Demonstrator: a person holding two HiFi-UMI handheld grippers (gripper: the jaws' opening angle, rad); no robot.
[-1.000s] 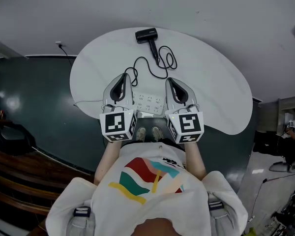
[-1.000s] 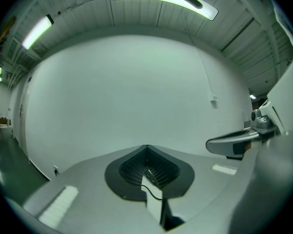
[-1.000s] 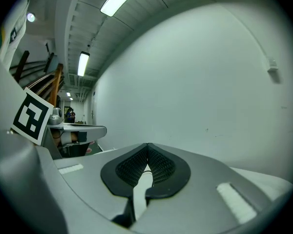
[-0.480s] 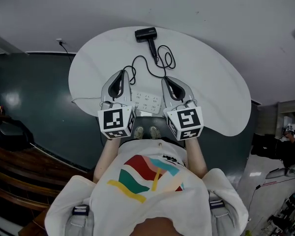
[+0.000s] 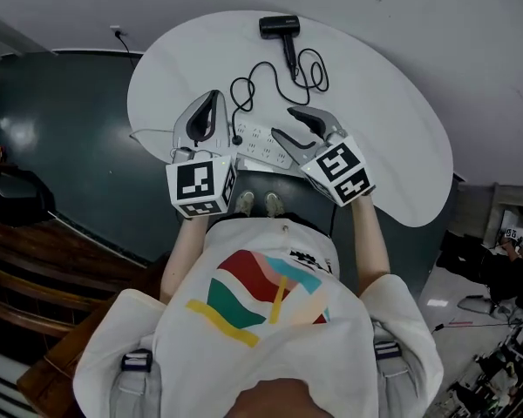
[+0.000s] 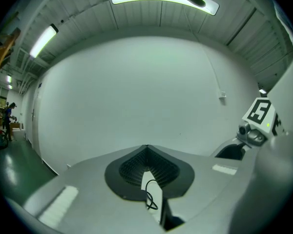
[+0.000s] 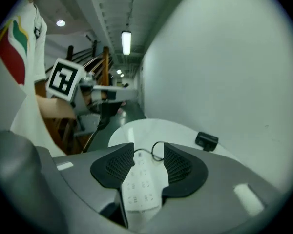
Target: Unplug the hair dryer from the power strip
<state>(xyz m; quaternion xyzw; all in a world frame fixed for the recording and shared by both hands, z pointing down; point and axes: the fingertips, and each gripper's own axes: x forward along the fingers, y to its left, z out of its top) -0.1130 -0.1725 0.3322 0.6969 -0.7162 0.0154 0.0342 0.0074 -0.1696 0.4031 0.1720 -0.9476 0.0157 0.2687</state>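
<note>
The black hair dryer (image 5: 280,27) lies at the far side of the round white table (image 5: 383,120). Its black cord (image 5: 270,81) loops toward me, and its plug (image 5: 236,139) sits at the left end of the white power strip (image 5: 263,144). My right gripper (image 5: 289,125) hangs tilted down over the strip's right part, its jaws opening, nothing pressed between them. In the right gripper view the strip (image 7: 140,183) shows through the gap of that gripper (image 7: 149,147), with the cord (image 7: 156,153) and dryer (image 7: 206,140) beyond. My left gripper (image 5: 211,98) is shut and empty, left of the plug.
The table's near edge runs just under the strip, with dark green floor (image 5: 61,138) to the left. A white wall fills the left gripper view behind the shut left gripper (image 6: 146,146). The right gripper's marker cube (image 6: 260,112) shows at right there.
My right gripper has swung left and tipped down over the power strip, and its jaws have parted. The left gripper has shifted slightly and stays shut.
</note>
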